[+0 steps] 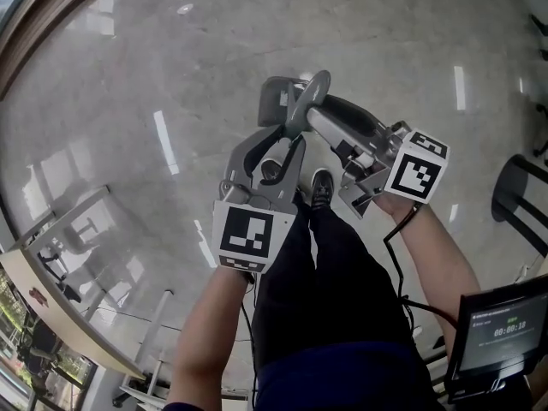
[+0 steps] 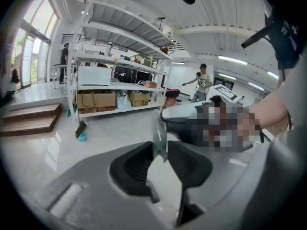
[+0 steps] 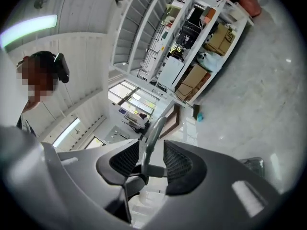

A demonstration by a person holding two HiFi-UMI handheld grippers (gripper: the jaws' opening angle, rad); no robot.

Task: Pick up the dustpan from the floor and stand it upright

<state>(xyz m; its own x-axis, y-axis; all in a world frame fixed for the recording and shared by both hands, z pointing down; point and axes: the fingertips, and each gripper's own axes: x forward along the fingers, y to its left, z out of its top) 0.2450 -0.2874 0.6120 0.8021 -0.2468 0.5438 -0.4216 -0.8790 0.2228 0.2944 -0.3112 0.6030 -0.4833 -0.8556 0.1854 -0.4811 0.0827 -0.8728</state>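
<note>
Two grippers met at the dustpan's handle (image 1: 310,92). The left gripper (image 1: 291,139), reaching in from six o'clock, pinched the thin loop. The right gripper (image 1: 315,111), at four o'clock, had its fingers spread, the loop loose between them. The dustpan (image 1: 276,101) sat beyond, at twelve o'clock from the person's shoe (image 1: 321,188).

Glossy pale floor (image 1: 128,75), white storage shelving (image 2: 117,59), bright windows (image 2: 29,47).

Green timer 00:00:18 on small screen (image 1: 505,332), other lines unreadable
</note>
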